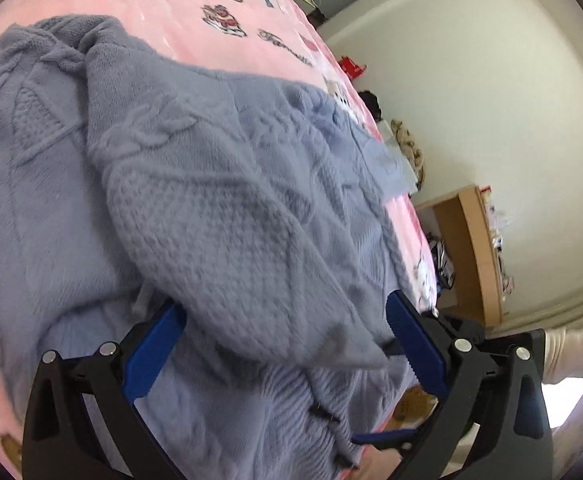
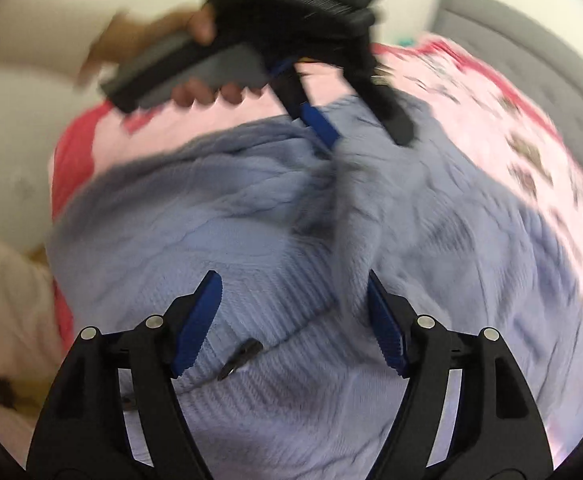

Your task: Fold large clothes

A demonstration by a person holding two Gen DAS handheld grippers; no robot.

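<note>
The left gripper's [image 1: 283,312] fingers [image 1: 153,350] stand wide apart, and a fold of the blue-grey sweater [image 1: 195,184] drapes loosely between them without being pinched. The right gripper's [image 2: 294,284] fingers [image 2: 197,322] are spread wide too, hovering over the sweater's ribbed hem at the bottom centre of its frame. The sweater lies crumpled across the pink blanket [image 1: 163,12], filling most of both views. Bare blanket shows along the top of the left view; the sweater's right edge runs close to the blanket's edge, with a white wall [image 1: 471,80] and a wooden shelf [image 1: 471,248] beyond. The right view is blurred.
</note>
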